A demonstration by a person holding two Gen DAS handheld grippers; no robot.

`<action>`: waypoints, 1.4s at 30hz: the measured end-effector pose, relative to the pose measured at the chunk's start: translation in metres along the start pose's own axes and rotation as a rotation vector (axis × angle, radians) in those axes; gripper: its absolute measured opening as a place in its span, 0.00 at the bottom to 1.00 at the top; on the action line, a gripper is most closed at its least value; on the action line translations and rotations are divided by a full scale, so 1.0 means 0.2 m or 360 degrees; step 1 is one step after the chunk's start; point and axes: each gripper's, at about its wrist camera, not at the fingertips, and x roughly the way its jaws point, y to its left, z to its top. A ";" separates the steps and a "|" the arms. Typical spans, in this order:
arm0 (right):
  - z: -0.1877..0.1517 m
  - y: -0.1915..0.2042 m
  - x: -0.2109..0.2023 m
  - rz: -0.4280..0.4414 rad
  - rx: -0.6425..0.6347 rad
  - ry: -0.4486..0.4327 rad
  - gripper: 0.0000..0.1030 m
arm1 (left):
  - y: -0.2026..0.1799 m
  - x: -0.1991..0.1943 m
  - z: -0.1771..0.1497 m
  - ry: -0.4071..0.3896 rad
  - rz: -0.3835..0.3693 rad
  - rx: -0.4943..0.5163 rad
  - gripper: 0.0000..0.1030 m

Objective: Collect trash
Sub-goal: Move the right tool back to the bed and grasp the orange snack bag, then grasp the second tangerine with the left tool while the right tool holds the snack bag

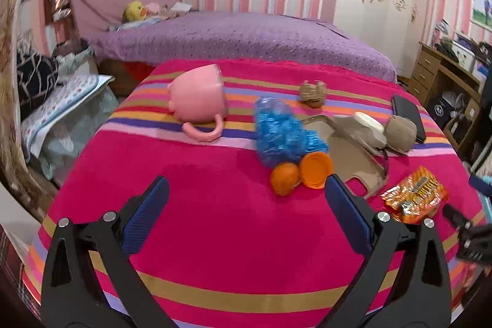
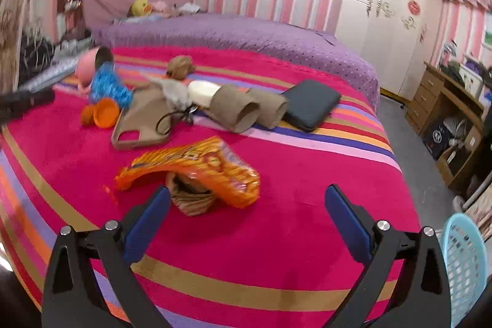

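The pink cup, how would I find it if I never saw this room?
Look at the bright striped blanket on the bed. At its far left edge, a pink cup lies tipped on its side, handle touching the blanket, beside the crinkly blue wrapper. It's the only pink thing with a handle.

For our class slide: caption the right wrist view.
Open right gripper hovers before an orange snack wrapper on a striped blanket.

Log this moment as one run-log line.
left gripper: open, empty | right gripper: open, empty, near orange snack bag | blue basket: at right | trash on blanket
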 end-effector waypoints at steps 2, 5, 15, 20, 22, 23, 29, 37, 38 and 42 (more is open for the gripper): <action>0.02 0.03 0.02 -0.0004 -0.0032 0.0010 0.95 | 0.01 0.01 0.00 0.0008 0.0004 -0.0012 0.95; 0.05 0.08 0.04 0.0009 -0.0038 0.0015 0.95 | 0.02 0.02 0.00 0.0016 0.0015 -0.0011 0.95; 0.13 0.12 0.12 0.0161 -0.0002 0.0054 0.47 | 0.03 0.07 -0.02 0.0056 0.0059 -0.0024 0.95; 0.14 0.06 0.13 0.0265 0.0086 0.0068 0.24 | 0.01 0.08 -0.01 0.0057 0.0063 -0.0012 0.95; 0.14 0.05 0.12 0.0266 0.0077 0.0047 0.17 | 0.00 0.09 -0.01 0.0059 0.0056 -0.0018 0.95; 0.14 0.04 0.11 0.0261 0.0072 0.0037 0.15 | 0.00 0.09 -0.02 0.0062 0.0052 -0.0024 0.95; 0.14 -0.03 0.07 0.0226 0.0125 -0.0058 0.07 | -0.04 0.14 -0.04 0.0103 -0.0002 -0.0033 0.94; 0.14 -0.27 -0.01 0.0245 0.0331 -0.0188 0.07 | -0.11 0.22 -0.05 0.0173 -0.0059 0.0027 0.76; 0.13 -0.30 -0.01 0.0231 0.0348 -0.0182 0.07 | -0.13 0.22 -0.05 0.0176 -0.0051 0.0051 0.74; 0.10 -0.39 0.01 0.0206 0.0397 -0.0152 0.07 | -0.19 0.28 -0.05 0.0235 -0.0063 0.0120 0.54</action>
